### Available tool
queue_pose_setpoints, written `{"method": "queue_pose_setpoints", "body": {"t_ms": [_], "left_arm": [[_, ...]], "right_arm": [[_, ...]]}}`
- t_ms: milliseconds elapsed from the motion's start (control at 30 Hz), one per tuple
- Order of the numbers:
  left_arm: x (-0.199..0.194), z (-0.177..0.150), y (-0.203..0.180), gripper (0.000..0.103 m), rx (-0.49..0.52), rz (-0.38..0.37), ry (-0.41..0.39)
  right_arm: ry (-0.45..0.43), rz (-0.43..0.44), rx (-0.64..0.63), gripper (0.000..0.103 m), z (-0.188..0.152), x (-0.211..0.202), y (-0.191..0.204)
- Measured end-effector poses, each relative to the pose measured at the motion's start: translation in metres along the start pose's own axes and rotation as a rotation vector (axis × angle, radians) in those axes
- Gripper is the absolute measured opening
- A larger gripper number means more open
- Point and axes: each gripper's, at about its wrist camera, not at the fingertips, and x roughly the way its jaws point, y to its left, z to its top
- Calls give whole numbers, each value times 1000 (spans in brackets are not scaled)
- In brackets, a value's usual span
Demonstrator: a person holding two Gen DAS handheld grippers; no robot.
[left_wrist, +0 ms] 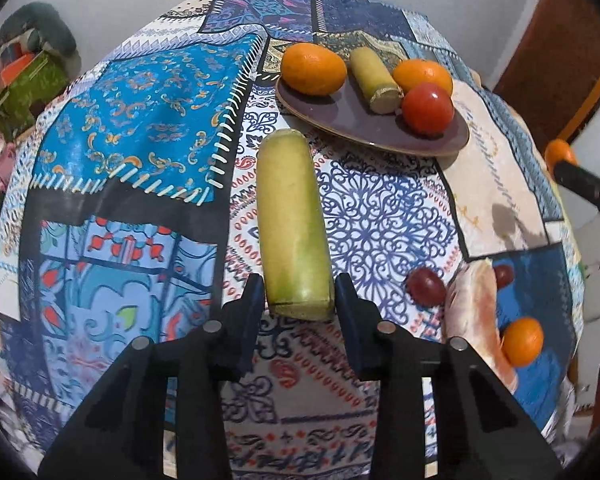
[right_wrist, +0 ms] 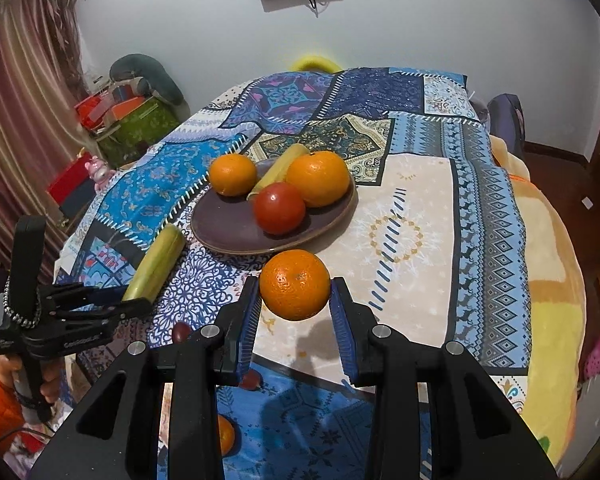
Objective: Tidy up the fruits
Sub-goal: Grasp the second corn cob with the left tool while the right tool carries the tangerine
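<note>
A brown plate (right_wrist: pixel 224 232) on the patterned cloth holds two oranges (right_wrist: pixel 233 174), a red tomato (right_wrist: pixel 278 208) and a short green-yellow stalk piece (left_wrist: pixel 374 74). My right gripper (right_wrist: pixel 294 304) is shut on an orange (right_wrist: pixel 295 285), held in the air just in front of the plate. My left gripper (left_wrist: pixel 298 300) has its fingers on either side of the near end of a long green-yellow stalk piece (left_wrist: pixel 292 220) that lies on the cloth; it looks closed against it. The same gripper (right_wrist: pixel 112 300) and stalk (right_wrist: pixel 156 264) show in the right wrist view.
Two dark red grapes (left_wrist: pixel 426 285) and another orange (left_wrist: pixel 522 341) lie on the cloth at the near right, beside a pinkish object (left_wrist: pixel 476 312). Boxes and clutter (right_wrist: pixel 132 120) stand beyond the far left edge. A blanket (right_wrist: pixel 552 280) drapes at the right.
</note>
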Motion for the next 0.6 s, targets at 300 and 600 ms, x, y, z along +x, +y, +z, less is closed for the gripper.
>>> {"method": "queue_pose_setpoints", "body": {"t_ms": [300,600], "left_arm": [[13,33,0,49,-4,-8,-19],[41,57,8,40,-55,-26,-8]], "right_arm": [[-1,14,-7,32,6,8,4],[-7,29,-16,32,14,15,8]]}}
